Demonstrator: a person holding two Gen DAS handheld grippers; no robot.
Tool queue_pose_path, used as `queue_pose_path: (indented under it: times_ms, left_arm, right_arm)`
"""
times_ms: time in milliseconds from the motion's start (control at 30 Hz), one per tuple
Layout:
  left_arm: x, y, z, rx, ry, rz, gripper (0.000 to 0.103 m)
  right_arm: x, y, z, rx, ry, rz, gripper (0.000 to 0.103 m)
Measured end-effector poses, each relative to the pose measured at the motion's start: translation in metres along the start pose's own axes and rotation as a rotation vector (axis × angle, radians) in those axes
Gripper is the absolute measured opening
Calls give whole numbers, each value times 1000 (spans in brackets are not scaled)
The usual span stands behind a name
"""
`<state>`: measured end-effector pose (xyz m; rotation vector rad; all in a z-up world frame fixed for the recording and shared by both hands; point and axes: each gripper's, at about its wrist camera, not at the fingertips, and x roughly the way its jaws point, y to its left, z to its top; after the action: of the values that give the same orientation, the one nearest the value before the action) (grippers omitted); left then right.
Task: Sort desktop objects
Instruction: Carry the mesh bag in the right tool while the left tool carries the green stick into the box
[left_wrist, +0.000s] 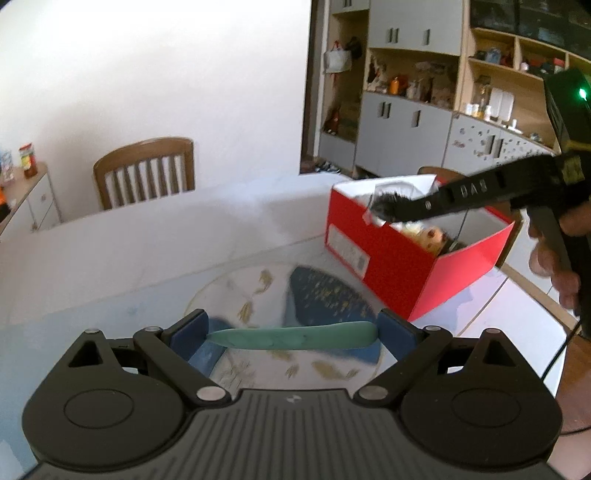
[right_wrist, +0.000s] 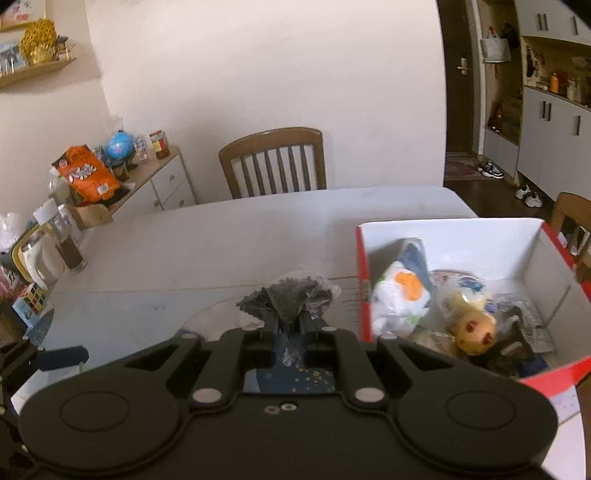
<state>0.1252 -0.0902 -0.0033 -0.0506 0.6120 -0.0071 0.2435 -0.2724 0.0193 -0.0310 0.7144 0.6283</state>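
Green and slim, a leaf-shaped tool (left_wrist: 295, 338) lies crosswise between the pads of the left gripper (left_wrist: 291, 332), which is clamped on its two ends above the white worktop (left_wrist: 147, 251). Ahead and to its right stands a red box (left_wrist: 406, 266) of toys. The right gripper (right_wrist: 286, 314) is pinched together on a clear bag of black beads (right_wrist: 291, 295), just left of that box.
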Motion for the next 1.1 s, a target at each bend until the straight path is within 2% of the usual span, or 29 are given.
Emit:
queue_pose_path:
  times_ms: [300, 567, 1100]
  left_arm:
    - [7, -32, 36, 45, -53, -58, 98]
    - [29, -74, 64, 83, -81, -101, 98]
    - [79, -158, 101, 128, -69, -179, 98]
  right_arm:
    - [-32, -27, -3, 37, -24, -34, 10]
    - [-54, -62, -2, 61, -49, -81, 10]
    - [-78, -145, -4, 96, -64, -125, 10]
